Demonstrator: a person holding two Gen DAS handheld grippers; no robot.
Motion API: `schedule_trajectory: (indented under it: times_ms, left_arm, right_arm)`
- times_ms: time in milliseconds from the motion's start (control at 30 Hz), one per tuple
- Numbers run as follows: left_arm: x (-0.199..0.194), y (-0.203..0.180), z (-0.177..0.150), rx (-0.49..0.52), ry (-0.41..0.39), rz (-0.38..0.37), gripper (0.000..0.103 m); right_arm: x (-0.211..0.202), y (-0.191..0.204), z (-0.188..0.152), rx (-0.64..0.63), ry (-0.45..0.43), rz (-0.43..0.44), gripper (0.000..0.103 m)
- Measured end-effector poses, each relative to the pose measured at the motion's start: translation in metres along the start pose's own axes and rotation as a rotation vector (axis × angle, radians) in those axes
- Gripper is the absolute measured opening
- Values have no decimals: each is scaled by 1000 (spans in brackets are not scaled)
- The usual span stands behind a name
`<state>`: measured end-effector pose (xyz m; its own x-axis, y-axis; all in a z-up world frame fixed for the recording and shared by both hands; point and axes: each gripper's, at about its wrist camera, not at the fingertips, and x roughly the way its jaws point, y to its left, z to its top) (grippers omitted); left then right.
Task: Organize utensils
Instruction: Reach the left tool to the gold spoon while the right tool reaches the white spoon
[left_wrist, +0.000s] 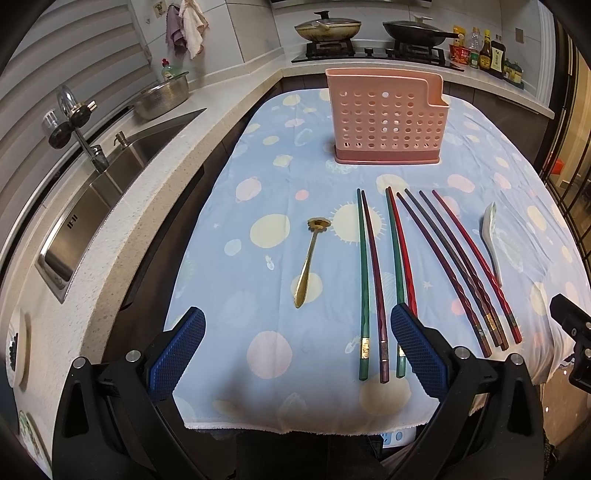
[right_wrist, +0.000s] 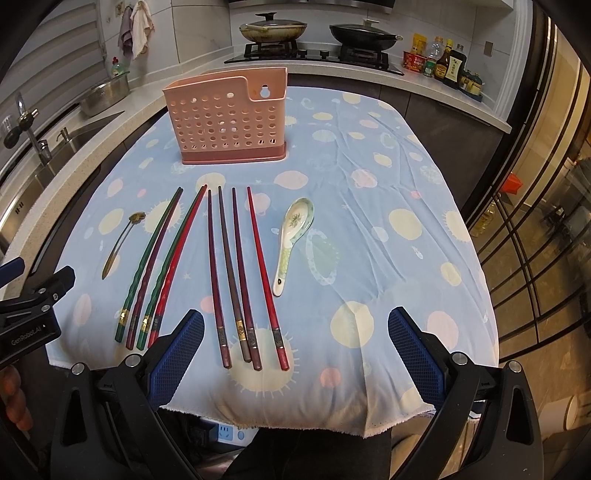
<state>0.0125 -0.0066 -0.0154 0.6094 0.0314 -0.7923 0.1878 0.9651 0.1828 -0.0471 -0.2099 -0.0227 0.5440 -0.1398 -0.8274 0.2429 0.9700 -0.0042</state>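
Observation:
A pink perforated utensil holder (left_wrist: 388, 118) (right_wrist: 229, 122) stands upright at the far middle of the table. Several chopsticks (left_wrist: 402, 273) (right_wrist: 236, 273), green, purple and red, lie in a row in front of it. A gold spoon (left_wrist: 308, 262) (right_wrist: 120, 245) lies left of them. A white ceramic soup spoon (left_wrist: 491, 240) (right_wrist: 291, 240) lies to their right. My left gripper (left_wrist: 297, 332) is open and empty above the table's near edge. My right gripper (right_wrist: 295, 334) is open and empty, over the chopsticks' near ends.
The table wears a blue spotted cloth (left_wrist: 258, 184) (right_wrist: 388, 184). A counter with a steel sink (left_wrist: 110, 192), tap and colander runs along the left. A stove with two pans (right_wrist: 317, 33) and sauce bottles (right_wrist: 443, 62) are behind. A dark glass door (right_wrist: 535, 221) is at right.

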Motion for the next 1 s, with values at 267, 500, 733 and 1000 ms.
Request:
schedule_trajectory:
  times_ms: [267,500,733,1000]
  left_arm:
    - [11,-1,5,2,20,-4,96]
    - [41,11,11,-52,64,-30,96]
    - [83,31,12,-113,99,-58,96]
    - [117,33,6,-129,172,-135,69]
  right_arm:
    - [11,-4,6,13,16,9,96]
    - [30,-14,11,46,33,10,96]
    - [56,-28,16,89,61,23,96]
    - [81,-30,24,112,90,44,95]
